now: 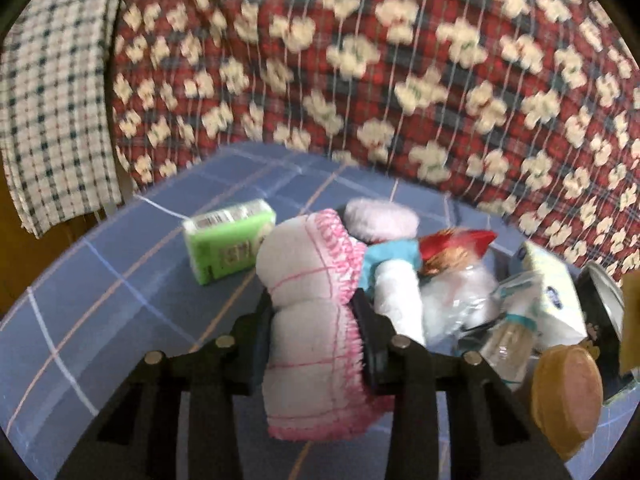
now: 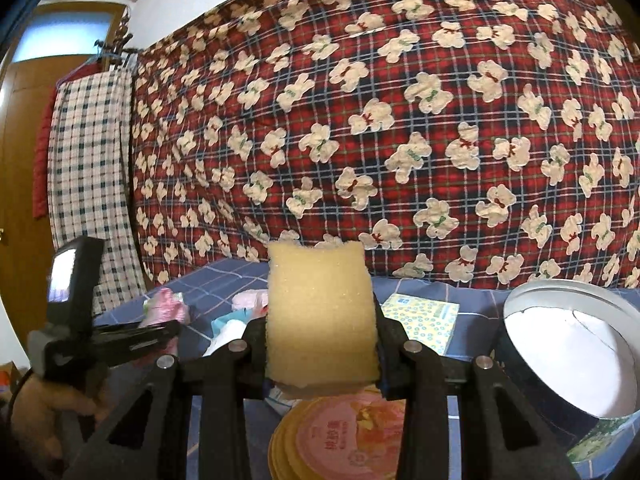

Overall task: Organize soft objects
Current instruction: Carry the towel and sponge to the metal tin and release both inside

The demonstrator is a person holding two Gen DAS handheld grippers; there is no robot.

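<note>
My left gripper (image 1: 312, 312) is shut on a rolled white towel with pink stitching (image 1: 312, 304), held upright above the blue plaid sheet (image 1: 100, 280). My right gripper (image 2: 320, 340) is shut on a yellow sponge (image 2: 320, 312), held upright above a round pink-labelled lid (image 2: 340, 436). The left gripper also shows at the left of the right wrist view (image 2: 160, 328), with the towel (image 2: 164, 308) in it. A pale pink puff (image 1: 380, 220), a white roll with a teal band (image 1: 400, 292) and a bag of white fluff (image 1: 456, 296) lie just right of the towel.
A green tissue pack (image 1: 228, 244) lies on the sheet to the left. A white tissue box (image 1: 556, 296), a small bottle (image 1: 508, 340) and a round tin (image 2: 568, 360) stand at the right. A yellow patterned pack (image 2: 424, 316) lies behind. A red bear-print quilt (image 2: 400, 120) rises behind.
</note>
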